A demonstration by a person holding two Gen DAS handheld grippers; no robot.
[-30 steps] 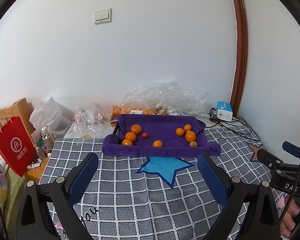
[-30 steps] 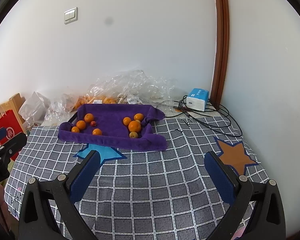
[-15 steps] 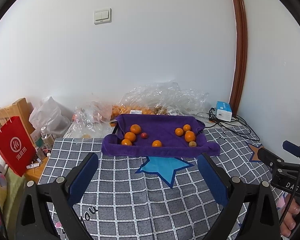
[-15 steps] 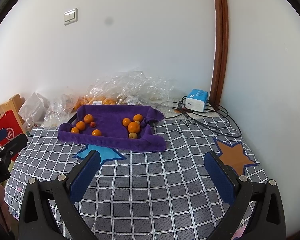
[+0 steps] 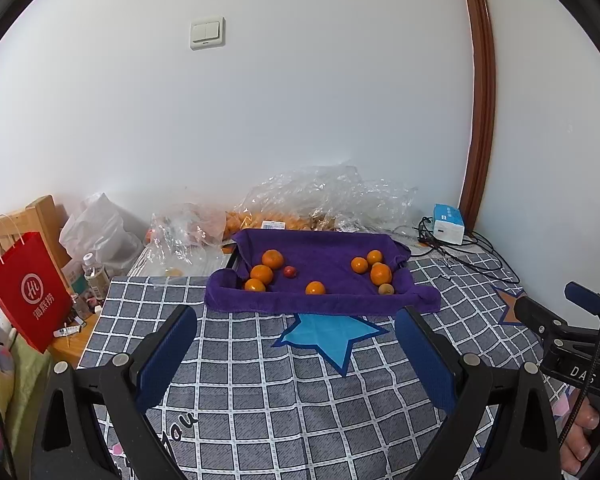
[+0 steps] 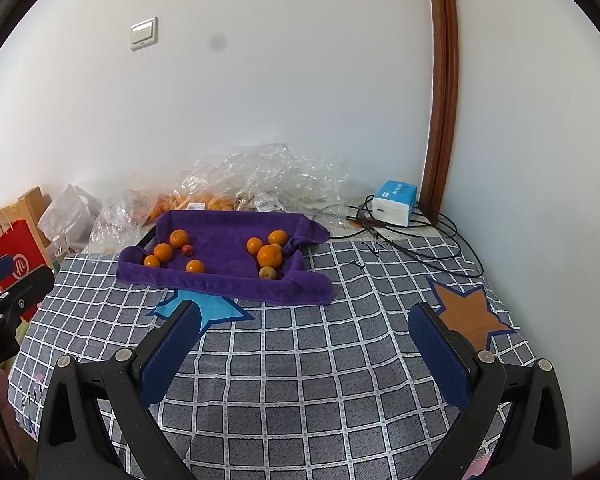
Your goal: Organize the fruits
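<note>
A tray lined with a purple towel (image 5: 324,260) (image 6: 220,236) sits at the far side of a checked bed cover. In it lie several oranges, a left group (image 5: 262,274) (image 6: 163,252) and a right group (image 5: 380,274) (image 6: 269,256), one lone orange (image 5: 315,288) (image 6: 195,267), a small red fruit (image 5: 289,271) (image 6: 187,249) and a small brownish fruit (image 5: 386,289) (image 6: 267,273). My left gripper (image 5: 296,360) is open and empty, well short of the tray. My right gripper (image 6: 304,356) is open and empty, also short of the tray.
Crumpled clear plastic bags (image 5: 328,200) holding more oranges lie behind the tray against the wall. A blue-white box (image 6: 394,202) and black cables (image 6: 440,240) sit at the back right. A red paper bag (image 5: 26,288) and bottles stand left of the bed.
Both grippers have drifted slightly; the tray sits a little higher and farther in both views. Nothing was taken hold of.
</note>
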